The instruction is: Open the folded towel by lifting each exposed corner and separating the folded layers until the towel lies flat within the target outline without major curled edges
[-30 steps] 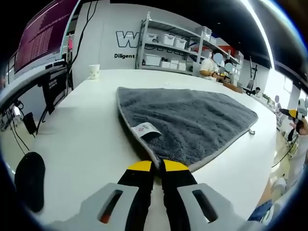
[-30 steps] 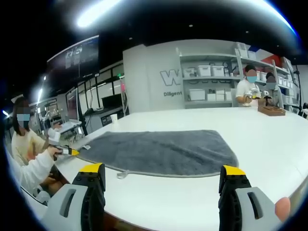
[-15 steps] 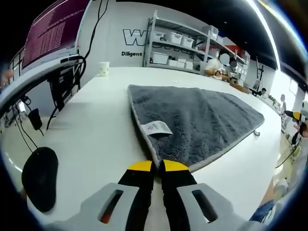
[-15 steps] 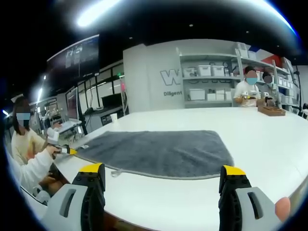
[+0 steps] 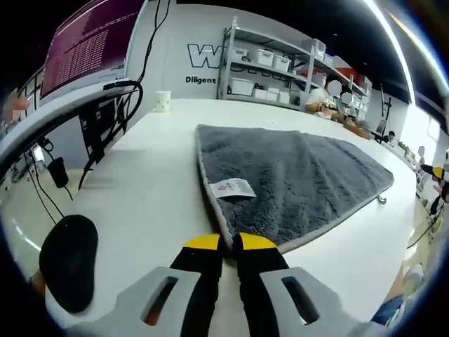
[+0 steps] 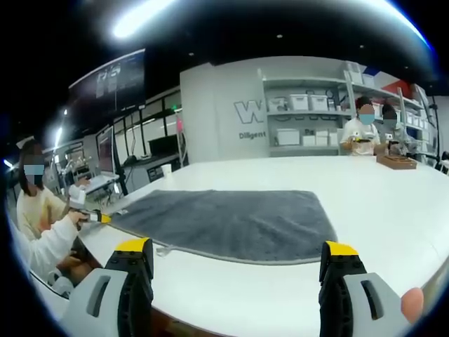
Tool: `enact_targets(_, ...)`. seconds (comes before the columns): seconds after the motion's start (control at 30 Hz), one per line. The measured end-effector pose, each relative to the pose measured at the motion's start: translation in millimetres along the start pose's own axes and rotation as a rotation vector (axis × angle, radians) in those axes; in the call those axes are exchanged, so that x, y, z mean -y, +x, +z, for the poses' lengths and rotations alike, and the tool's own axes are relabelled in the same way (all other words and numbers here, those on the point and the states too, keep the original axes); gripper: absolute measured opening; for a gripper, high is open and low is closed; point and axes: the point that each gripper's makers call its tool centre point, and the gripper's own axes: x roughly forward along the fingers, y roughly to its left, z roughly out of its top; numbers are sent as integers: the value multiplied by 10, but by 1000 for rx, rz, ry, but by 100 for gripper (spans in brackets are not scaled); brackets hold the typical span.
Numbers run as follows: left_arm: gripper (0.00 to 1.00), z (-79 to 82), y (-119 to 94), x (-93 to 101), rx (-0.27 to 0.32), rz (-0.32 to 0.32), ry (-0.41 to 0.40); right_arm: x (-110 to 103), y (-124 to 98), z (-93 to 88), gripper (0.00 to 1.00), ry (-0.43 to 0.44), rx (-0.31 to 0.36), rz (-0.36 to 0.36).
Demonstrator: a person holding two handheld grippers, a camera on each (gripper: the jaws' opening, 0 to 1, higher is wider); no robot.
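Left gripper view had the left claw (image 5: 222,242) clamped on the grey towel's (image 5: 295,179) near corner on the white desk (image 5: 133,189), beside its white label (image 5: 231,188); the wall read "Diligent". The right claw (image 6: 235,254) gaped wide before the towel.

Left claw (image 5: 222,242) has its yellow-tipped jaws pressed together, pointing forward and low; right claw (image 6: 235,254) holds its jaws spread wide apart, level, with nothing between them.

White table (image 5: 147,189) in a workshop. Behind it, a grey wall (image 6: 210,116) bearing lettering; right of the wall, metal shelving (image 6: 305,123) holding white bins. Left of the wall, a monitor (image 5: 88,45). Ceiling strip light (image 6: 140,17) overhead.
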Motion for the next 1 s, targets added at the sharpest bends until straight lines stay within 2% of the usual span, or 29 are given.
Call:
enact_targets(0.13, 15, 29, 10, -2, 10, -13, -43, -9, 17, -13, 99, -4, -6, 0)
enact_targets(0.3, 28, 59, -78, 68, 22, -3, -33, -6, 36, -48, 99, -10, -24, -4)
enact_targets(0.43, 40, 195, -206, 109, 82, 26, -25, 1, 53, -54, 99, -13, -28, -14)
enact_targets(0.57, 46, 325, -305, 274, 124, 13, 41, -2, 73, -89, 99, -18, -41, -24)
enact_targets(0.7, 57, 419, -422, 473, 147, 12, 102, 11, 85, -93, 99, -19, -45, -35)
enact_targets(0.8, 67, 427, -490, 601, 134, 2, 142, 28, 93, -104, 99, -21, -50, -44)
enact_targets(1.0, 79, 497, -616, 709, 163, -16, 176, 74, 101, -135, 99, -30, -67, -69)
